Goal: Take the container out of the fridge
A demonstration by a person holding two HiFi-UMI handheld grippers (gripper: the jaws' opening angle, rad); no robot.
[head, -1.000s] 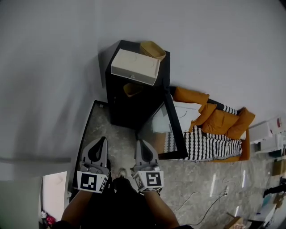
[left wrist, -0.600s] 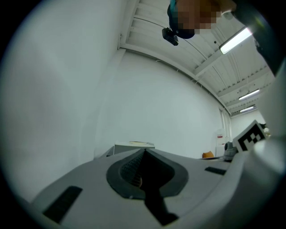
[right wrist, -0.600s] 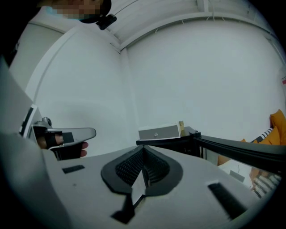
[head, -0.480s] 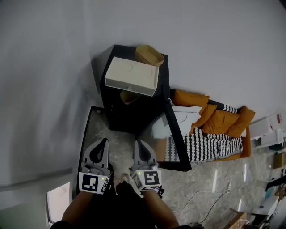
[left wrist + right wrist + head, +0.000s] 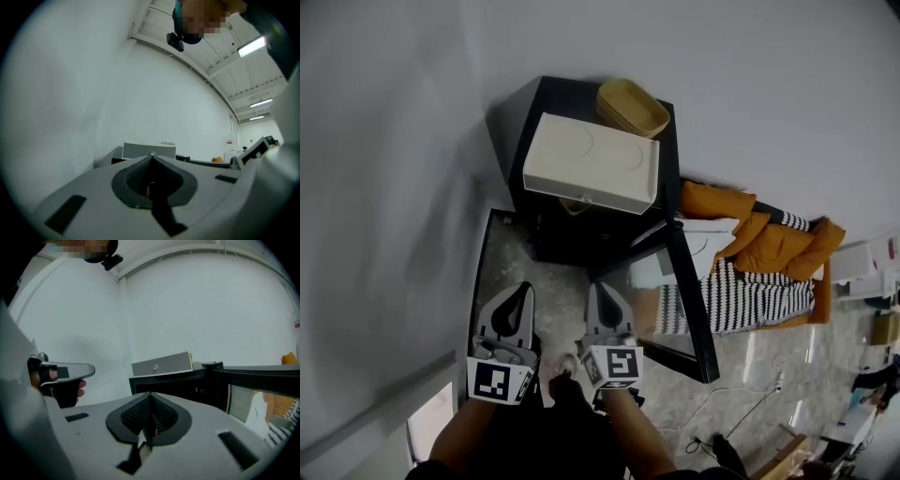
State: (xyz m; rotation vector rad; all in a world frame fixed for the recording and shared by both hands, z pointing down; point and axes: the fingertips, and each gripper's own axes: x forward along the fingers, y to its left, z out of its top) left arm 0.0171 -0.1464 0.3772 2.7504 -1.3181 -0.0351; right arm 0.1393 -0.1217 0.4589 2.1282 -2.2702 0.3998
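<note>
Two shut, empty grippers, my left gripper (image 5: 521,290) and right gripper (image 5: 597,288), hang short of the open fridge (image 5: 553,239) — nothing done yet, I judge — the tan container (image 5: 572,204) sits inside.

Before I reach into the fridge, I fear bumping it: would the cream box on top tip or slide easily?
The box looks wide, flat and stiff, so it likely won't tip. It sits at the front edge of the fridge, so a push might slide it off.
</note>
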